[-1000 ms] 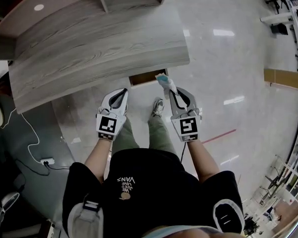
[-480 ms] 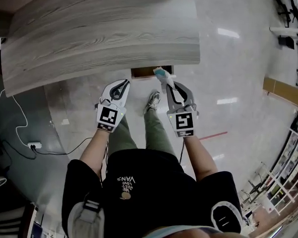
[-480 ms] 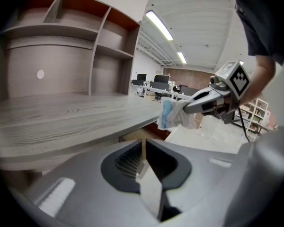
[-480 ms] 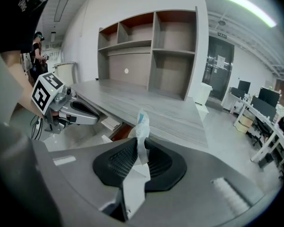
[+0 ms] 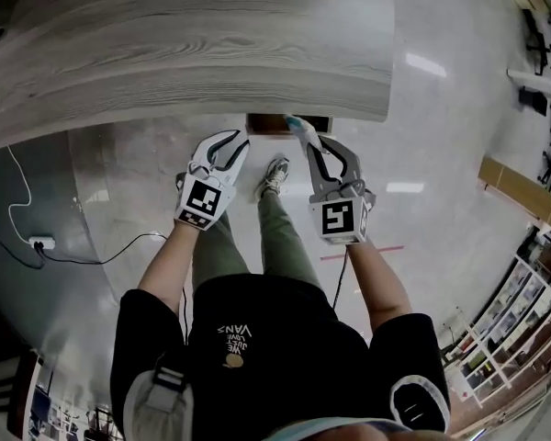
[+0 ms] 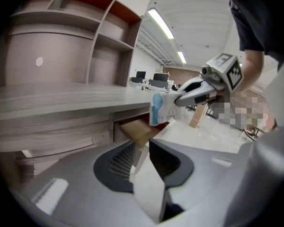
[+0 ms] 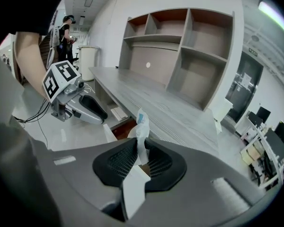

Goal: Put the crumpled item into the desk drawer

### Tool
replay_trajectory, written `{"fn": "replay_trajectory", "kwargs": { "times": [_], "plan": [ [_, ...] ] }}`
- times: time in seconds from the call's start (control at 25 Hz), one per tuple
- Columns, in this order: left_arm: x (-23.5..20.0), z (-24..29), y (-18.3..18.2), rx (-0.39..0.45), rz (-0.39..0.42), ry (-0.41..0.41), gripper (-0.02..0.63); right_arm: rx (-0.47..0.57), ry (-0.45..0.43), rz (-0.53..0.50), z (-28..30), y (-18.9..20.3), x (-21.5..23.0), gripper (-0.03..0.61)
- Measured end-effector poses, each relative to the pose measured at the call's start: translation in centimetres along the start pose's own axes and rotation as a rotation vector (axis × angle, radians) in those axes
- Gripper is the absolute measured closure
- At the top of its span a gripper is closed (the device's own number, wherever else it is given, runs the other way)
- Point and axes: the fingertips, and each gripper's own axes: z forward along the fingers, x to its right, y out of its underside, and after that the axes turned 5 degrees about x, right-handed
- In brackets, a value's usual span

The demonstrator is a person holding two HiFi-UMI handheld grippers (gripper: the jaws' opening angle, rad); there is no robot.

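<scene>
The crumpled item (image 5: 297,125), white and light-blue wrapping, is pinched upright in my right gripper (image 5: 317,150), right at the front of the open desk drawer (image 5: 271,123). In the right gripper view the crumpled item (image 7: 141,126) stands up between the pads of this gripper (image 7: 142,155), with the drawer (image 7: 125,126) just beyond. My left gripper (image 5: 241,145) hovers to the left of the drawer front, its jaws opening with nothing between them. From the left gripper (image 6: 141,148) I see the drawer's wooden inside (image 6: 135,129) and the crumpled item (image 6: 160,109) above its right end.
The grey wood-grain desk (image 5: 193,53) overhangs the drawer, and an open shelf unit (image 7: 189,46) stands on it. My shoe (image 5: 274,175) rests on the glossy floor below the drawer. A cable and socket strip (image 5: 39,243) lie at the left. Another person (image 7: 66,32) stands far off.
Both grippers have moved forward to the drawer front, the right one carrying the crumpled item. The left jaws, shut before, now stand apart.
</scene>
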Motion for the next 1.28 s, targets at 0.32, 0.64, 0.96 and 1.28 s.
{"fn": "replay_trajectory", "kwargs": {
  "times": [0.32,0.64,0.96,1.28],
  "plan": [
    [-0.2,0.2,0.8,0.037,-0.004,0.008,0.497,0.008,-0.018,-0.263,2.1,-0.4,-0.1,0.532],
    [1.1,0.8,3.1,-0.007,-0.002,0.029,0.446,-0.001,-0.037,-0.438,3.7,-0.1,-1.4,0.532],
    [1.2,2.1,3.2,0.005,-0.003,0.020,0.446,-0.003,-0.053,-0.421,5.0,0.1,-1.4,0.532],
    [1.0,2.8,3.2,0.024,-0.011,0.008,0.446,-0.015,-0.067,-0.385,5.4,0.9,-1.4,0.531]
  ]
}}
